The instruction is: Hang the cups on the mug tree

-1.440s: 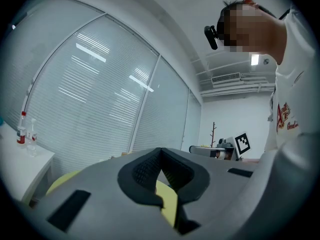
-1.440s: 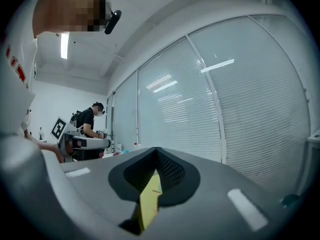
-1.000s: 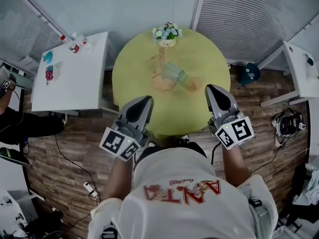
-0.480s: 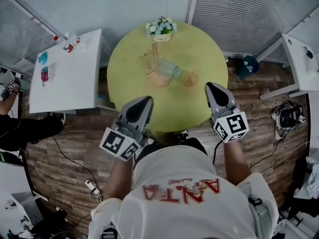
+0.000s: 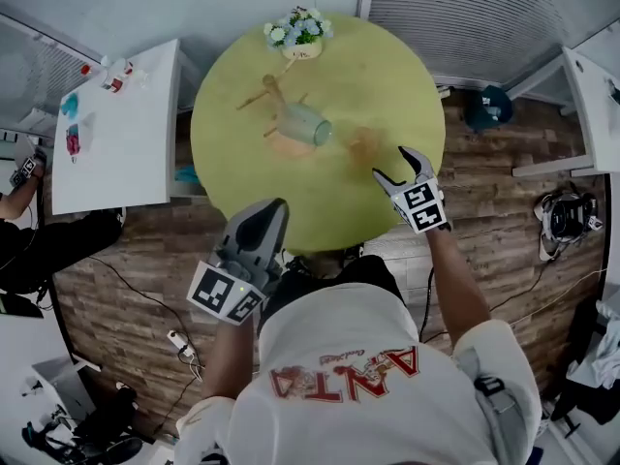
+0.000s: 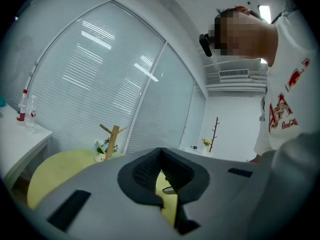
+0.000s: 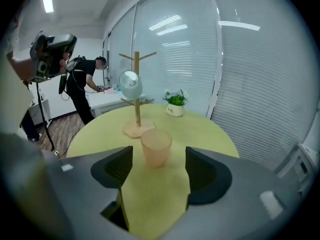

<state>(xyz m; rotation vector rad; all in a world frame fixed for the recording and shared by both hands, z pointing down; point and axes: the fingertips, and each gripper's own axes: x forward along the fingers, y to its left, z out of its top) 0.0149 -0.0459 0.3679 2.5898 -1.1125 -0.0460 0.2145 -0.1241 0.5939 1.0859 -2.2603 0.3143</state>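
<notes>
Cups are seen in two places. A pale blue cup [image 5: 308, 124] is hung on a branch of the wooden mug tree [image 5: 275, 97]. A peach cup [image 5: 365, 146] is stood upright on the round yellow table [image 5: 242, 168], at about 4 o'clock from the table's middle and at 3 o'clock of the tree's base.

The right gripper [image 5: 395, 165] is held over the table's 5 o'clock edge. Its jaws have just been opening and are spread wide. The peach cup is framed just ahead of them, touched by neither pad, with only bare tabletop between.

From that gripper's view the tree is lined up straight behind the peach cup at 12 o'clock, and a potted flower [image 5: 298, 32] is set beyond at 1 o'clock.

The left gripper [image 5: 274, 205] is kept off the table, past its 7 o'clock edge, with its jaws pressed together on nothing.

A white side table [image 5: 116, 153] with small bottles [image 5: 111, 71] is placed at 9 o'clock of the round one, and a person in dark clothes [image 7: 82, 86] is bent over near it.
</notes>
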